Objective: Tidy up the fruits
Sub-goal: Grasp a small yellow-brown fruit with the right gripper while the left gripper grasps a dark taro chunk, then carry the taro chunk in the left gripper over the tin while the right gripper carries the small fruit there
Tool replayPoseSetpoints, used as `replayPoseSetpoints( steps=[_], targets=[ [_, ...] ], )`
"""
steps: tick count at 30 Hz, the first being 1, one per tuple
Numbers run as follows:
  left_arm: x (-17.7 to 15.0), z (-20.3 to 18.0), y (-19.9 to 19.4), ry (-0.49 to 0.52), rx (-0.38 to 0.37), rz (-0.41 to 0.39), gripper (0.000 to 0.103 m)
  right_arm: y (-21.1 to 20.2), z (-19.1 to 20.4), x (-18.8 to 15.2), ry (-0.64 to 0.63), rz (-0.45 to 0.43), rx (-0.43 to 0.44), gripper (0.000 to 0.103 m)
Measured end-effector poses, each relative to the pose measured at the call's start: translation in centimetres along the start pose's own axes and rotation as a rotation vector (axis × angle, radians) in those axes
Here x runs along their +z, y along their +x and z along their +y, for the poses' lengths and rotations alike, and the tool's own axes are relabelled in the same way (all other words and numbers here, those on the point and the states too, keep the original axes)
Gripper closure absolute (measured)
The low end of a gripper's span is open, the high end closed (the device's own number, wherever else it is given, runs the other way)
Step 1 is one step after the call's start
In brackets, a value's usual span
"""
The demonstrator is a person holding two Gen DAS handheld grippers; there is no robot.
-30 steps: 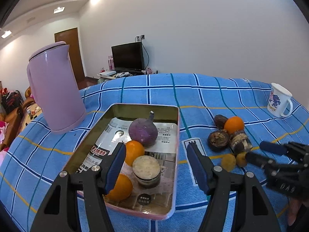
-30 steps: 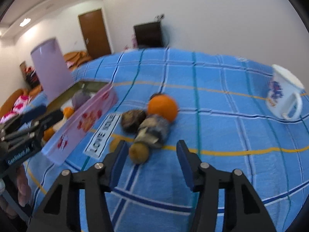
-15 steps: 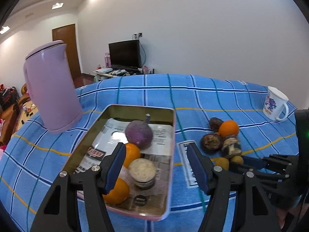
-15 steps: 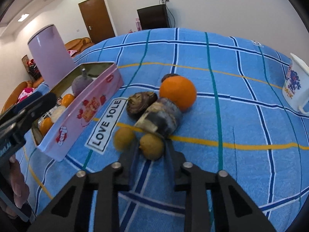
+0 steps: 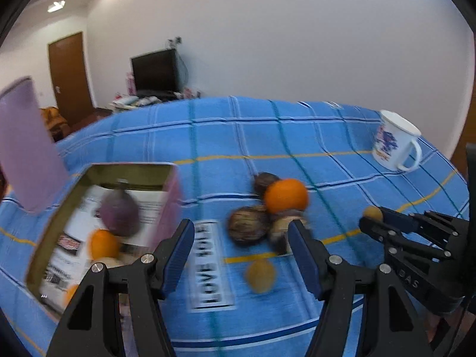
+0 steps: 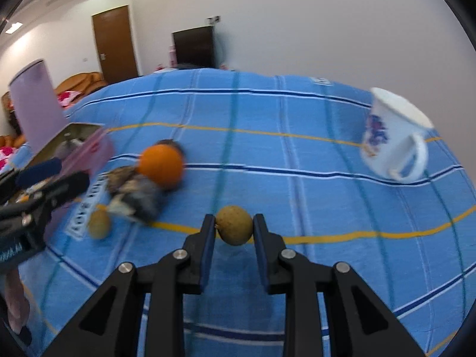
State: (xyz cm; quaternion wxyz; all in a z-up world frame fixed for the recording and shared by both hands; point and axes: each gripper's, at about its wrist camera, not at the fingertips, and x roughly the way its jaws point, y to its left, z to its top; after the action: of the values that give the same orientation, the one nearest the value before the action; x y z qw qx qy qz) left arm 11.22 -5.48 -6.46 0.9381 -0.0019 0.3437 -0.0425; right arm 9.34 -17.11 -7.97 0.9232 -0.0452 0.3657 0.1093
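Left of the right tool point(image 6: 234, 229), which grips a small yellow fruit point(image 6: 233, 225), stands the tin point(image 6: 78, 140); the left tool point(image 5: 241, 260) gapes empty.

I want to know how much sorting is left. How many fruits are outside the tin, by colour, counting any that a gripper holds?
orange fruit: 1
dark brown fruits: 3
small yellow-brown fruits: 2, one on the cloth and one held in the right gripper
Total: 6
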Motion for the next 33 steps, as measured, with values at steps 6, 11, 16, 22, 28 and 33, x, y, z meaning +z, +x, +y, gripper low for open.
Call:
replayPoseSetpoints(
  steps=[6,11,16,22,28,33],
  targets=[
    [0.1,-3.4,2.2,0.056,-0.058,0.062,0.056,0.0,-1.9,0.2,0.036,-0.002,-0.001,0.075],
    [0.1,-3.5,3.8,0.029,-0.075,0.115,0.057,0.3,-2.4,0.5,0.056,0.005,0.029,0.075],
    [0.1,-3.6,4.5,0.038,-0.057,0.122,0.059,0.3,-2.5,0.2,0.056,0.015,0.047,0.075],
    [-0.1,-3.7,4.5,0.059,-0.061,0.127,0.061,1.0,-2.6,0.2,0.06,0.042,0.082,0.075],
    [-0.2,-4.4,3.4,0.098,-0.058,0.07,0.061,-0.3,-2.5,0.0,0.051,-0.018,0.095,0.075],
    [-0.2,-4.5,2.6,0.107,-0.046,0.031,0.061,-1.0,-2.4,0.0,0.048,-0.051,0.109,0.075]
  ],
)
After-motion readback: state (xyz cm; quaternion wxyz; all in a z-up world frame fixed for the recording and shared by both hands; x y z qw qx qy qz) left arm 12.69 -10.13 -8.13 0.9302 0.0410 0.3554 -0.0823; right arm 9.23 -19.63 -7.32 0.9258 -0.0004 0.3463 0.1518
